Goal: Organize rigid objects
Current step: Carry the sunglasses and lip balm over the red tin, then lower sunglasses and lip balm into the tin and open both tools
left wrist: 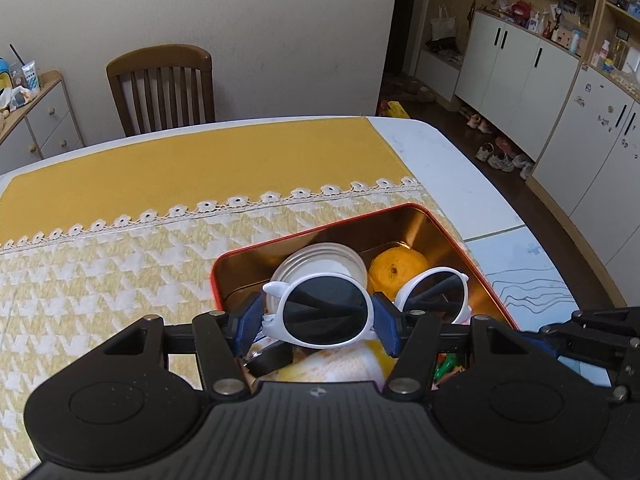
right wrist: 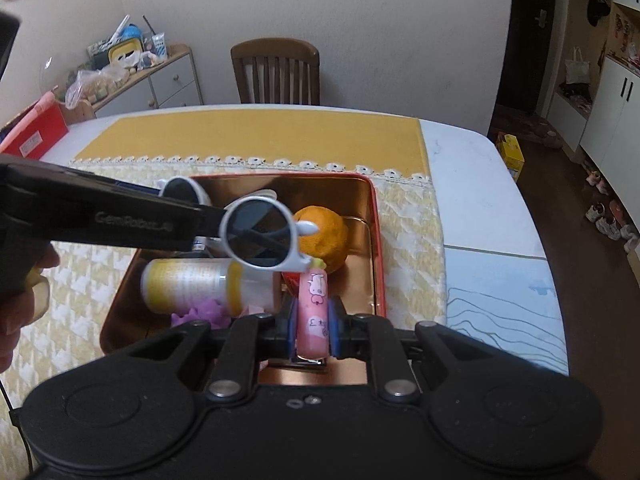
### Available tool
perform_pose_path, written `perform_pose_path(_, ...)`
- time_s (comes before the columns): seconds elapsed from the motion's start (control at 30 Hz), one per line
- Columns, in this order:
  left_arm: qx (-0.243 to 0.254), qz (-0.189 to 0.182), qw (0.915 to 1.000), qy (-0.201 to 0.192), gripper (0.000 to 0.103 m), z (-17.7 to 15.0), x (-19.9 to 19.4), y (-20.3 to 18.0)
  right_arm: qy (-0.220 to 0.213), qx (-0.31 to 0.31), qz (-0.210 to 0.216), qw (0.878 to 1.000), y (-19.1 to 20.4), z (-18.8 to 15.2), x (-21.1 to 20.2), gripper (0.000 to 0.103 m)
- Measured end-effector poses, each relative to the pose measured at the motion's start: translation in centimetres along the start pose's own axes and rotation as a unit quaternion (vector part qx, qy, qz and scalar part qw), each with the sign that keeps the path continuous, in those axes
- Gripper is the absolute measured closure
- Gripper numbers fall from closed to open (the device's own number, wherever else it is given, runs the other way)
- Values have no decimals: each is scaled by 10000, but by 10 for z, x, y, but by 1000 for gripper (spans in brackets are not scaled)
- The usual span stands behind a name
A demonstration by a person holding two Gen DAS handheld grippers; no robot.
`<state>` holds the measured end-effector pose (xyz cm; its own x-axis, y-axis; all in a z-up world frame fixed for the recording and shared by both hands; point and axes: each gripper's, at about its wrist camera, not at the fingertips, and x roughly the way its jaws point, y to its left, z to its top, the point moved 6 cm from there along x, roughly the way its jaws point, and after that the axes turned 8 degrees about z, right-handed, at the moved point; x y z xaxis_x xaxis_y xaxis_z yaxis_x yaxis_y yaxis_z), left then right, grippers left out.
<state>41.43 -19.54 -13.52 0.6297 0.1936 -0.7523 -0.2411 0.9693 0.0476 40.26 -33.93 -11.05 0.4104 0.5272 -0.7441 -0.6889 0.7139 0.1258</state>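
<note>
Clamped on one dark round lens of the white-framed plastic sunglasses [left wrist: 326,310], the left gripper [left wrist: 318,322] holds them above the open red-rimmed, copper-lined metal tin [left wrist: 404,220]; the free lens juts toward 3 o'clock. The right gripper [right wrist: 314,326] is closed tight on a slim pink tube with a cartoon cow [right wrist: 314,304], pointing toward 12 o'clock over the tin's near edge. Inside lie an orange fruit [right wrist: 326,238], a yellow-and-white bottle on its side [right wrist: 200,286] and a round silver lid [left wrist: 320,260]. Bare copper floor remains at 3 o'clock, beside the right wall. Yellow cloth [left wrist: 200,160] lies bare at 12 o'clock.
</note>
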Motion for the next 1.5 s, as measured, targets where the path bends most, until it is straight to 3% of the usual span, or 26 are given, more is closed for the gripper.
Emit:
perform_pose_path(0.4,362,65,9993,-23,45,-6,13,-26,336,-153,-24,9993,-1,-12,12,84)
perform_pose_path(0.7,525,-42,9985,112,45,-10,17,-37,194,60,80,9998,-5,-19,-5,76)
perform_pose_path(0.83,459,-91,9988,162,38,-11,15,-36,78,200,104,9997,-7,-19,-13,73)
perform_pose_path(1.33,376,-336,9986,-147,30,-23,-37,-21,-339,387,304,9982,0,-15,-48,58)
perform_pose_path(1.5,338,-453,9975,-428,25,-26,-64,-9,-567,349,306,9973,10,-10,-65,44)
